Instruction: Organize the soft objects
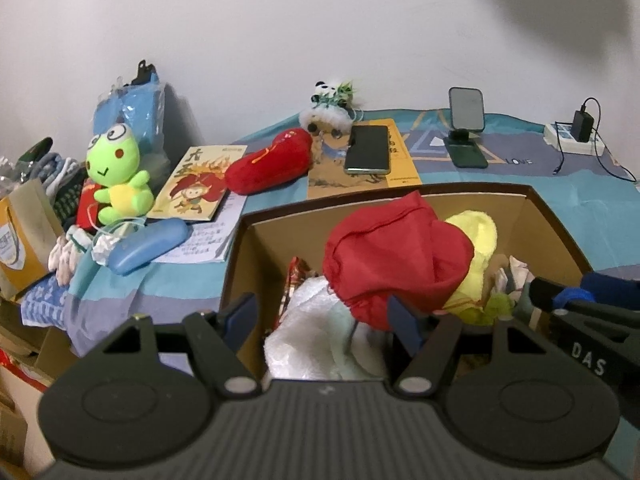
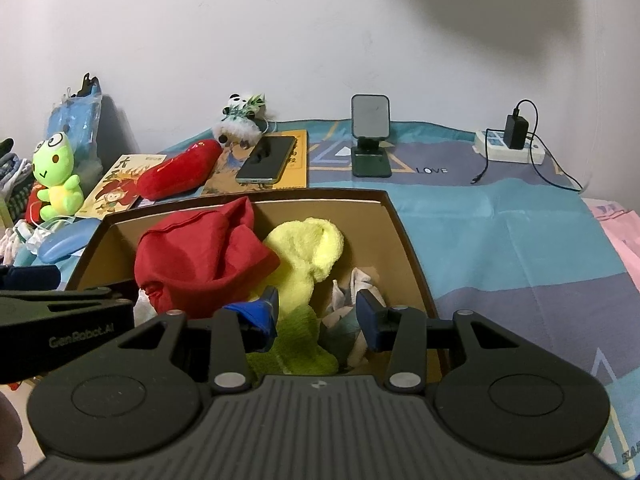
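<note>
Both grippers hang over the cardboard box [image 2: 404, 232] with jaws released — left gripper [image 1: 324, 312], right gripper [image 2: 316, 312] — grasping nothing. Inside lie a red cloth [image 2: 200, 256] and a yellow towel [image 2: 312, 248]. Beyond, the blue bedsheet [image 2: 500, 220] reaches a white wall [image 2: 280, 40].

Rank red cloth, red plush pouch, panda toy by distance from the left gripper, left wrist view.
From the left gripper:
1. Red cloth, in the box just ahead.
2. Red plush pouch, beyond the box, on the bedspread.
3. Panda toy, against the back wall.
</note>
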`<state>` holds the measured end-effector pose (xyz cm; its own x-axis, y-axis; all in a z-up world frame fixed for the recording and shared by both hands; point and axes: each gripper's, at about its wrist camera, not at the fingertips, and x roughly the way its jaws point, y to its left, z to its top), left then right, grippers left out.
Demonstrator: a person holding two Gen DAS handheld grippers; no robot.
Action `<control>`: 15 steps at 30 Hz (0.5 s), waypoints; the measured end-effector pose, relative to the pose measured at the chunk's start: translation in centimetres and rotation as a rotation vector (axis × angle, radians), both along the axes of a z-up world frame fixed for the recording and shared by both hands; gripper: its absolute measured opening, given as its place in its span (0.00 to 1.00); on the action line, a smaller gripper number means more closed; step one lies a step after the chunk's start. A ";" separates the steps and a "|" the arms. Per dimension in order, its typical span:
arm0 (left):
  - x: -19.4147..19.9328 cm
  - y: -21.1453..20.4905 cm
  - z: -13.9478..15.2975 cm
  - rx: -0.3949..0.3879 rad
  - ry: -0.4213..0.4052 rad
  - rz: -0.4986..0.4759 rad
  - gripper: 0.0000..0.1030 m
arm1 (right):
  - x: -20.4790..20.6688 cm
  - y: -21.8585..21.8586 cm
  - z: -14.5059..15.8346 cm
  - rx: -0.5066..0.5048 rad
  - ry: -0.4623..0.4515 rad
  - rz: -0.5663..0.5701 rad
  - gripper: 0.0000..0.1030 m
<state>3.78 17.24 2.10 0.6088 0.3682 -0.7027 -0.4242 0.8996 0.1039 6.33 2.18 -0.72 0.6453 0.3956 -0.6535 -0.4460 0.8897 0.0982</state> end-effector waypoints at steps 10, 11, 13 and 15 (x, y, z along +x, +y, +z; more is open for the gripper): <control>0.2 0.7 -0.5 -0.024 0.006 -0.009 0.69 | 0.1 1.2 -0.4 -0.013 0.003 0.025 0.26; 0.3 0.8 -0.5 -0.024 0.008 -0.009 0.69 | 0.1 1.3 -0.4 -0.014 0.001 0.026 0.26; 0.4 1.0 -0.6 -0.027 0.010 -0.007 0.69 | 0.2 1.4 -0.5 -0.015 0.001 0.030 0.26; 0.5 1.2 -0.7 -0.029 0.010 -0.009 0.69 | 0.3 1.5 -0.5 -0.015 0.003 0.031 0.26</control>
